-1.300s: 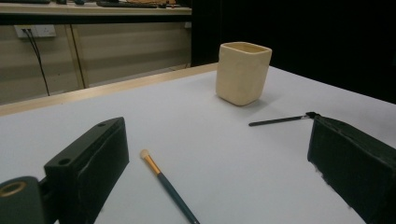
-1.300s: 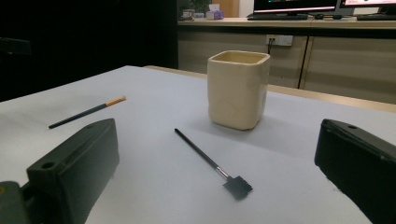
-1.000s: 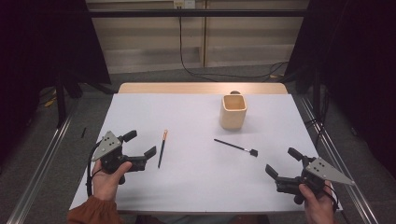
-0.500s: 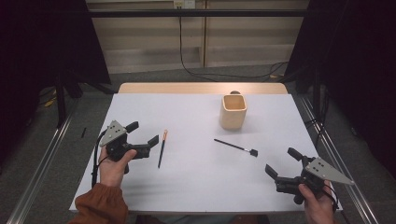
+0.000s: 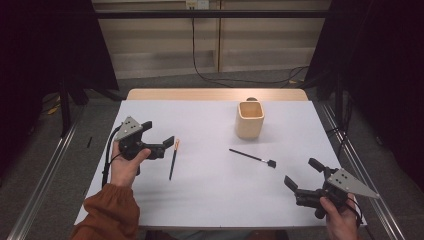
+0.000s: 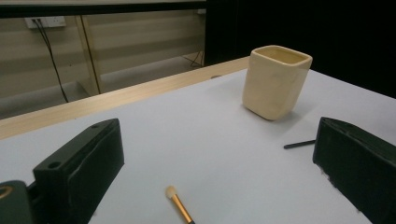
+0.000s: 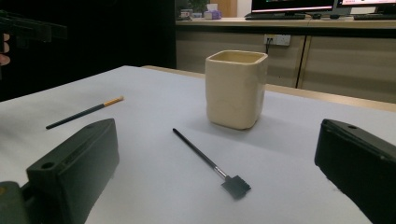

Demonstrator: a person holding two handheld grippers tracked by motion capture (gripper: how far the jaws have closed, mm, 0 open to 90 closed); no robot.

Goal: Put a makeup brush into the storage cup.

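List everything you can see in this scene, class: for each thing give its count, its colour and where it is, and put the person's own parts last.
Table: one, white top with a wooden far edge, centre of the high view.
Cup: one, cream, squarish, upright right of the table's middle, toward the far edge.
Brush with gold ferrule: one, dark handle, lying flat by the left gripper.
Flat-headed brush: one, black, lying flat in front of the cup.
Wall socket: one, white, back wall.
Left gripper: one, black, open, over the brush's tip.
Right gripper: one, black, open, near right corner.
Sleeve: one, rust orange, left forearm.
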